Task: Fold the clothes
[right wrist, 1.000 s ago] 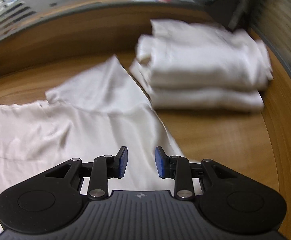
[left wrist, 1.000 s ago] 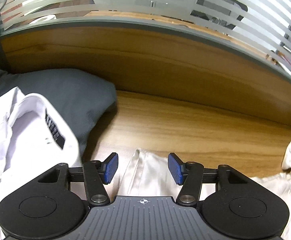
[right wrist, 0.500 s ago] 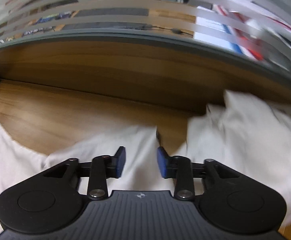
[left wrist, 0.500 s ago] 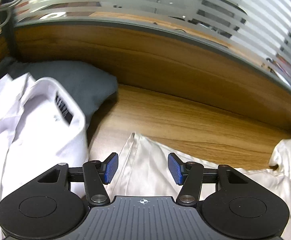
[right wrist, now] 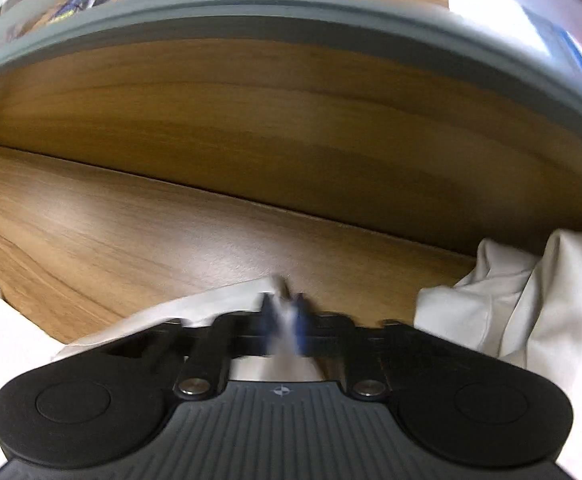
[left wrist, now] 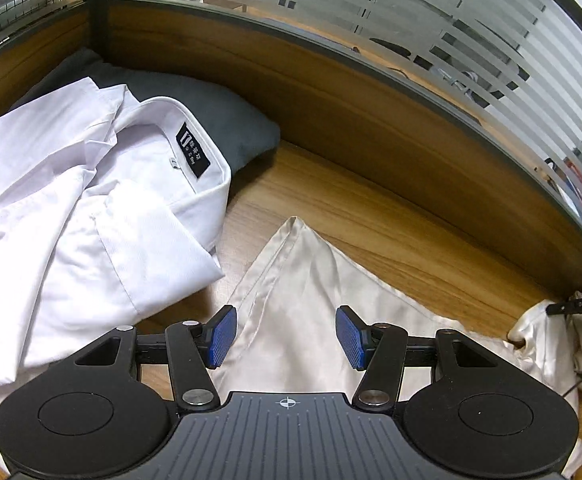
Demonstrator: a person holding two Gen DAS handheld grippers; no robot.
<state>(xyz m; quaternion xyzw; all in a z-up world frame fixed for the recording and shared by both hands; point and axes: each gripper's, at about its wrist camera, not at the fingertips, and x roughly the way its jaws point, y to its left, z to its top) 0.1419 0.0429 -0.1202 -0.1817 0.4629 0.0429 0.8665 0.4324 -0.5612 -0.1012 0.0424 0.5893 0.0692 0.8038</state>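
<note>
A cream satin garment (left wrist: 311, 300) lies spread on the wooden table (left wrist: 371, 208), one pointed corner toward the back panel. My left gripper (left wrist: 287, 332) hovers over that corner, open, its blue pads (left wrist: 223, 336) on either side of the cloth without pressing it. In the blurred right wrist view, my right gripper (right wrist: 285, 312) is shut on an upper edge of the cream garment (right wrist: 211, 304), a pinch of cloth showing between the pads. At the far right of the left wrist view the garment bunches up (left wrist: 539, 320).
A crumpled white collared shirt (left wrist: 71, 220) lies on a dark grey cloth (left wrist: 211, 112) to the left. Folded cream clothes (right wrist: 531, 300) are stacked at the right. A wooden back panel (left wrist: 371, 120) topped by striped frosted glass (left wrist: 451, 20) borders the table.
My right gripper swept from beside the folded stack to the garment's edge and shut on it. My left gripper moved, bringing more of the white shirt and the cream corner into view; its jaws kept their width.
</note>
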